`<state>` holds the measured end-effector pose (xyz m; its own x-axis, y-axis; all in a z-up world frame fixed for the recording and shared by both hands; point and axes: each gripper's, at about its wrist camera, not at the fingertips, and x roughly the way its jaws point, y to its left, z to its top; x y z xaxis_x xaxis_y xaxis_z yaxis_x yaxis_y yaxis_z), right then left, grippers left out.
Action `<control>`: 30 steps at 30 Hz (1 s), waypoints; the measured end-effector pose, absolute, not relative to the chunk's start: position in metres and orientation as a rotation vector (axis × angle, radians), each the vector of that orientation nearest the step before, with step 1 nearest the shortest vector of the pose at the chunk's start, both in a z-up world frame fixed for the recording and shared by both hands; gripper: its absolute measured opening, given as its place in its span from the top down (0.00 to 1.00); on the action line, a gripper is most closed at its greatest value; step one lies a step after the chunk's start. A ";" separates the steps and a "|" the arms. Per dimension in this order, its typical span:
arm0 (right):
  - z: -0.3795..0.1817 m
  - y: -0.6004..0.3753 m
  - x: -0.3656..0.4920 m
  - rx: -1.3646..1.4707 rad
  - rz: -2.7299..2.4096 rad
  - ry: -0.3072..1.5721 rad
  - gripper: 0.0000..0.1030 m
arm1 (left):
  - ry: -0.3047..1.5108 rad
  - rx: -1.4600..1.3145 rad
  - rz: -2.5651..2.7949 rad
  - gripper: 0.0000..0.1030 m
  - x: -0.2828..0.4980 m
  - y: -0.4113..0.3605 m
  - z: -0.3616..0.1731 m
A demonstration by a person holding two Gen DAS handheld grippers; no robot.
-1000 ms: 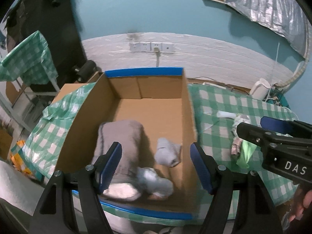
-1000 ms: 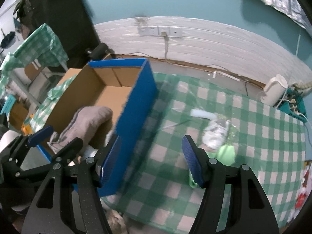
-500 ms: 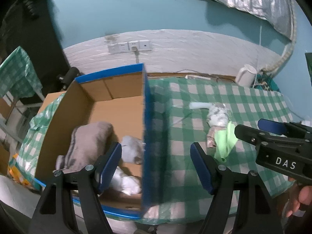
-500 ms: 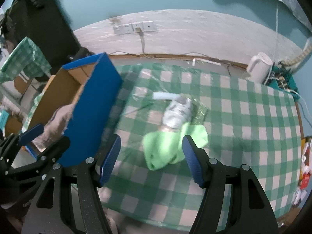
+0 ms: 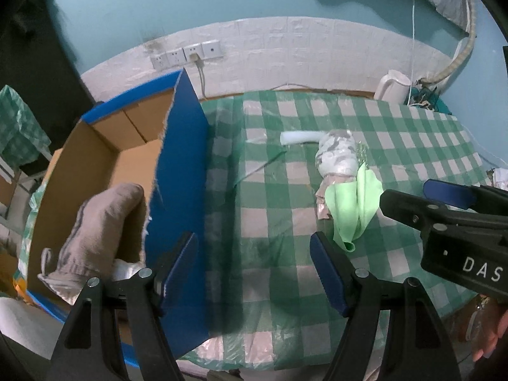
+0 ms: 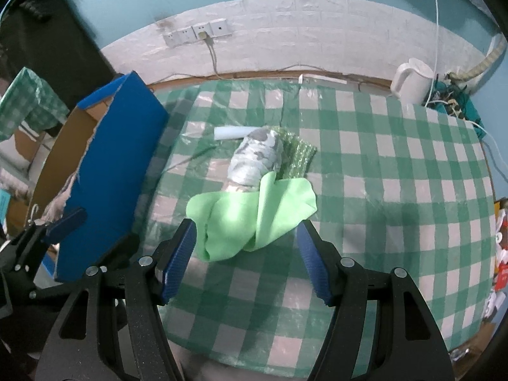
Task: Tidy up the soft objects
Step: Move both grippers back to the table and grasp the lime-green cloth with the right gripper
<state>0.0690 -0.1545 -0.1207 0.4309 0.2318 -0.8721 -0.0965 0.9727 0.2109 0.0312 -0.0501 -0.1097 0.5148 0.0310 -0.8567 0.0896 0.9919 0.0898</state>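
Right wrist view: the right gripper (image 6: 246, 257) is held with jaws apart and empty just above the green cloth (image 6: 250, 219), which lies crumpled on the checked tablecloth (image 6: 397, 197) against a grey-patterned bundle (image 6: 257, 162), presumably so that it can be picked next. The left gripper (image 5: 254, 273), likewise spread and empty, is held beside the blue-sided cardboard box (image 5: 181, 171), where a grey garment (image 5: 98, 225) is stowed. "DAS" is printed on the right gripper's body.
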 end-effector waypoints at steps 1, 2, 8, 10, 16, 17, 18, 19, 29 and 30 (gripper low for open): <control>-0.123 -0.154 0.070 0.137 0.207 1.112 0.35 | 1.037 0.126 -0.035 0.28 0.032 -0.050 -0.112; -0.125 -0.153 0.071 0.138 0.208 1.117 0.35 | 1.048 0.125 -0.036 0.28 0.033 -0.050 -0.116; -0.142 -0.149 0.081 0.152 0.219 1.152 0.33 | 1.063 0.155 -0.022 0.23 0.036 -0.051 -0.128; -0.149 -0.147 0.086 0.163 0.222 1.164 0.31 | 1.063 0.166 -0.027 0.23 0.036 -0.053 -0.130; -0.168 -0.141 0.097 0.158 0.219 1.197 0.30 | 1.058 0.182 -0.041 0.22 0.036 -0.059 -0.134; -0.171 -0.141 0.098 0.159 0.214 1.201 0.30 | 1.057 0.187 -0.043 0.22 0.036 -0.060 -0.135; -0.173 -0.141 0.100 0.162 0.210 1.205 0.30 | 1.057 0.191 -0.044 0.20 0.036 -0.062 -0.136; -0.176 -0.142 0.103 0.165 0.207 1.209 0.30 | 1.057 0.190 -0.043 0.20 0.036 -0.062 -0.136; -0.190 -0.140 0.121 0.181 0.210 1.226 0.30 | 1.053 0.146 -0.020 0.15 0.045 -0.066 -0.135; -0.192 -0.140 0.122 0.175 0.217 1.229 0.31 | 1.051 0.149 -0.022 0.15 0.045 -0.067 -0.135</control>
